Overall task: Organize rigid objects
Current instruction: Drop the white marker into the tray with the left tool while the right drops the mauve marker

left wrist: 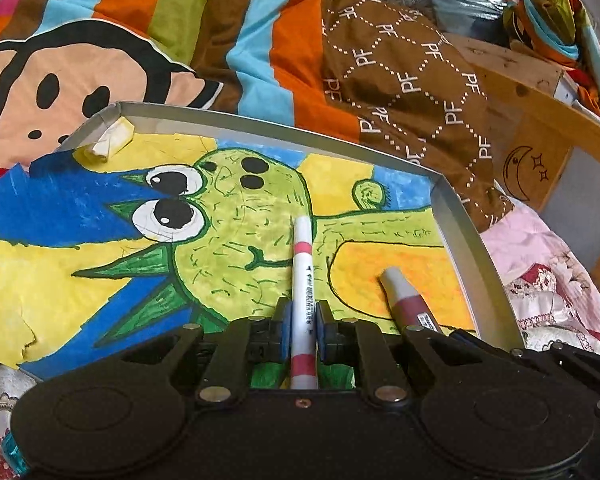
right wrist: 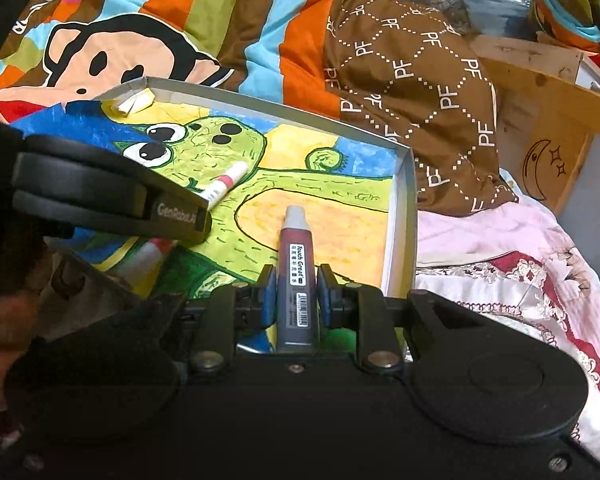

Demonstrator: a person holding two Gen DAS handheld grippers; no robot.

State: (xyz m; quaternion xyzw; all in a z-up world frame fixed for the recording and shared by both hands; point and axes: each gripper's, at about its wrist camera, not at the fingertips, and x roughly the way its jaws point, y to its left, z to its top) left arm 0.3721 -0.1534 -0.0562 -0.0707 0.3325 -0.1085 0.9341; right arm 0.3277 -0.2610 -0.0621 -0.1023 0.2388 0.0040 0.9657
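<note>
Left gripper clamps slim white marker; right gripper clamps chunky maroon marker

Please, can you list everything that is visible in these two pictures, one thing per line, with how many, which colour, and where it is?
white marker: one, white with pink bands, held in left gripper above the drawing
dark red marker: one, maroon with grey cap, held in right gripper
tray: one, grey, shallow, on the bed
drawing: one, green creature on yellow and blue, inside tray
blanket: one, striped, with monkey print, behind tray
pink cloth: one, right of tray
wooden furniture: one, right background
left gripper: black, blue pads
right gripper: black, blue pads
</note>
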